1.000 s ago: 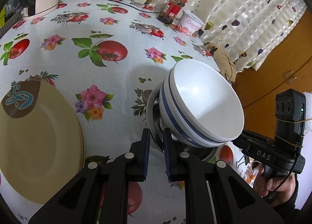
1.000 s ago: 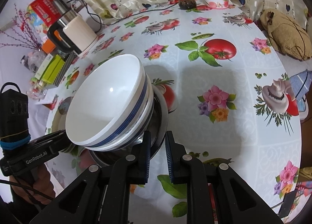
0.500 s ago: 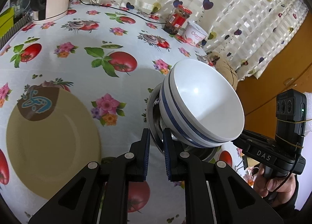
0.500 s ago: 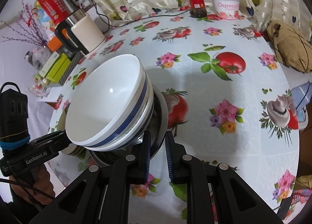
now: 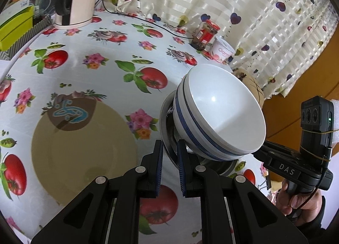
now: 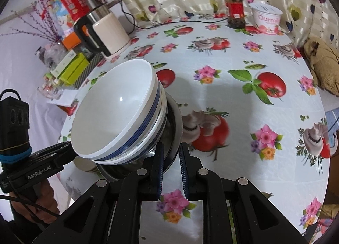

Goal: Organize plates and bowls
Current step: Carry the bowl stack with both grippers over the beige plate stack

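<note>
2 grippers share one load here, so the carry only goes well if they travel as a pair. On the left, the tan plates (image 5: pixel 84 150) lie stacked on the flowered tablecloth (image 5: pixel 101 53), a likely place to set the load down, though I can't be sure. The left gripper (image 5: pixel 170 159) is clamped on the near rim of the steel bowl (image 5: pixel 167 121), which holds 2 white blue-banded bowls (image 5: pixel 222 114) nested inside and tipped toward the far hand. On the right, the right gripper (image 6: pixel 171 160) pinches the opposite rim of the same steel bowl (image 6: pixel 177 125). The stack hangs clear of the table, so I'd level it first, keep both grips even, lower slowly, and let go only once it sits flat.
</note>
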A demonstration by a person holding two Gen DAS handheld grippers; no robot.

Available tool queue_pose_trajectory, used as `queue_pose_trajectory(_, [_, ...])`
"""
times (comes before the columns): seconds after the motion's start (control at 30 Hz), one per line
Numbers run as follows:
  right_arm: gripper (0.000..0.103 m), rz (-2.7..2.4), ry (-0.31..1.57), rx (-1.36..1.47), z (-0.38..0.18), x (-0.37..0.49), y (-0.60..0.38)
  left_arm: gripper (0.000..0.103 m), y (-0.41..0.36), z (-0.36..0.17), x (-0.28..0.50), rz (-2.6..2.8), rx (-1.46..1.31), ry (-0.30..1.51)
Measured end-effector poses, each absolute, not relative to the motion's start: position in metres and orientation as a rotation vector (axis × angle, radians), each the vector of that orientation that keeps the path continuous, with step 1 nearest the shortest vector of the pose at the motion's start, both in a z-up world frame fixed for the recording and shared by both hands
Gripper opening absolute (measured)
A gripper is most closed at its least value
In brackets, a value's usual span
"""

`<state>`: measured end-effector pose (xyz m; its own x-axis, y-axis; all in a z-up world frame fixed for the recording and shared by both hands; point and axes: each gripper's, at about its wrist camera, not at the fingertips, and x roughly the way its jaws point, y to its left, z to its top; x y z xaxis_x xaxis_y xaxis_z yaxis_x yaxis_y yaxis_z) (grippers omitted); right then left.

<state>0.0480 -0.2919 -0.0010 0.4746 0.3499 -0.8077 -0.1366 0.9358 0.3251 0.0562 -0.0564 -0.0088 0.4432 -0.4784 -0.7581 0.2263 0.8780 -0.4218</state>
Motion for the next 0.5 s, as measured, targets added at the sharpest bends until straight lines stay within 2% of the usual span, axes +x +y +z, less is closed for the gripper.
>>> queue_pose_trajectory(0.5, [0.015, 0.373, 1.04, 0.171, 0.003, 0.06, -0.25, 0.014, -0.014, -0.008, 0.049, -0.36, -0.32, 1.0])
